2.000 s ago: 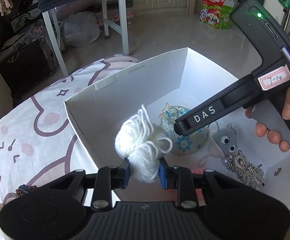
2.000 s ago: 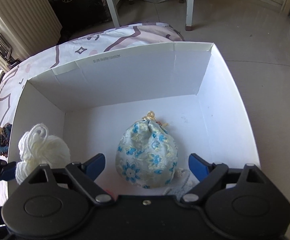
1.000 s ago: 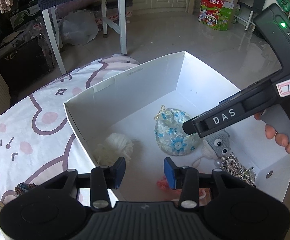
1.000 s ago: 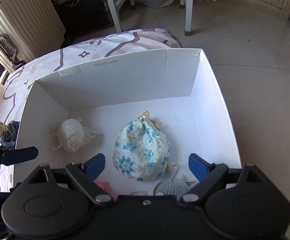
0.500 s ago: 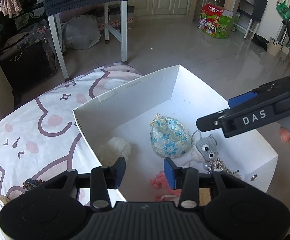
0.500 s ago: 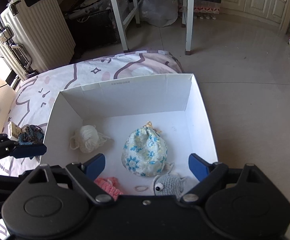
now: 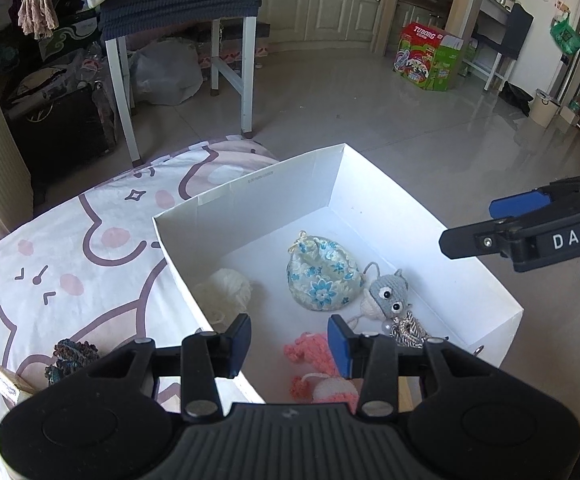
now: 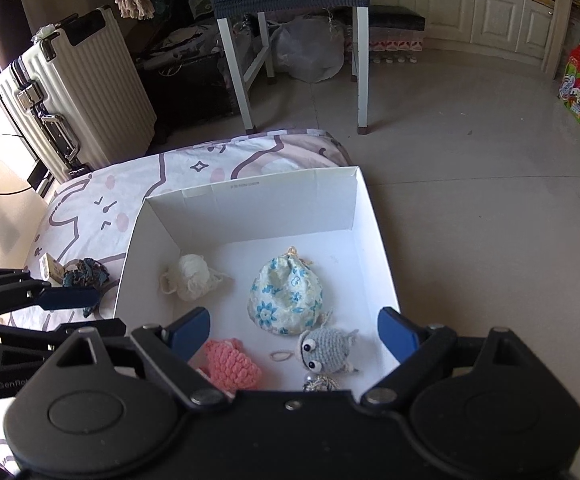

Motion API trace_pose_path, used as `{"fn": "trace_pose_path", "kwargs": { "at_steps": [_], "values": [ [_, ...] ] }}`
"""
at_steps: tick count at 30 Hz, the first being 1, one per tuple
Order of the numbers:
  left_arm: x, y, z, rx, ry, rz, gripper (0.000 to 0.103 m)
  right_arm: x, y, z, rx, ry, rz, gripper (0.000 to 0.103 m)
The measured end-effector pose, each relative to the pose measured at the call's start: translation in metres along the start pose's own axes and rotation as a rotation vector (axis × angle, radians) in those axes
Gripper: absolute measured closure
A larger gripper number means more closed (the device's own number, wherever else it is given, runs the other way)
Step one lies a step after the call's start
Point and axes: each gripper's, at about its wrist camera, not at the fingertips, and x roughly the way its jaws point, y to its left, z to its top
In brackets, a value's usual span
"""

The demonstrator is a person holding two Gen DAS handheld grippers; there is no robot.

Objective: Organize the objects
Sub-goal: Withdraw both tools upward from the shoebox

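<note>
Both tongs up over the box, nothing gripped. My left gripper [image 7: 288, 344] has its blue pads a modest gap apart with only air between them; my right gripper [image 8: 294, 330] stands much wider, also bare. Nearest, low in the white cardboard box [image 8: 250, 204], lies the pink crocheted piece [image 8: 230, 364], and beside it the grey crocheted toy with googly eyes [image 8: 328, 350], a bit of silvery cord trailing from under it. Next out, mid-floor, the round blue-flowered drawstring pouch [image 8: 286, 296] sits upright, and left of it the loose ball of white yarn [image 8: 190, 276] rests near the left wall, a strand straying toward the pouch. Outside the box, on the cartoon-printed bedspread [image 7: 70, 248], a dark teal knitted scrap [image 8: 86, 274] lies just beside a small tan tagged block [image 8: 50, 266]; these look like what is left to gather. Risks as I judge them: my left tong hangs over that scrap in the right-hand view, and a careless pinch could drag the bedspread up with it or take the block along. The box sits at the bed's edge over the tiled floor [image 8: 470, 160]; a knock to its wall could tip it off. The yarn's loose strand may snag a pad if I reach back in.
</note>
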Motion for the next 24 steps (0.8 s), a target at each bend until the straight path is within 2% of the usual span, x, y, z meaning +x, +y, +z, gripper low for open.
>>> {"fn": "trace_pose_path", "kwargs": {
  "at_steps": [2,10,18,24],
  "values": [
    [-0.004,-0.001,-0.002,-0.003,-0.001,-0.003,0.056,-0.007,0.000,-0.004,0.005,-0.011,-0.002,0.011],
    [-0.013,-0.004,-0.007,-0.024,-0.004,0.000,0.025,-0.024,0.002,-0.024,0.009,-0.029,-0.033,0.006],
    [-0.014,-0.002,-0.014,-0.040,0.009,0.016,0.011,-0.029,-0.002,-0.046,0.020,-0.040,-0.076,0.000],
    [-0.012,0.003,-0.019,-0.073,0.010,0.027,0.002,-0.027,-0.003,-0.058,0.021,-0.037,-0.101,0.000]
  ]
}}
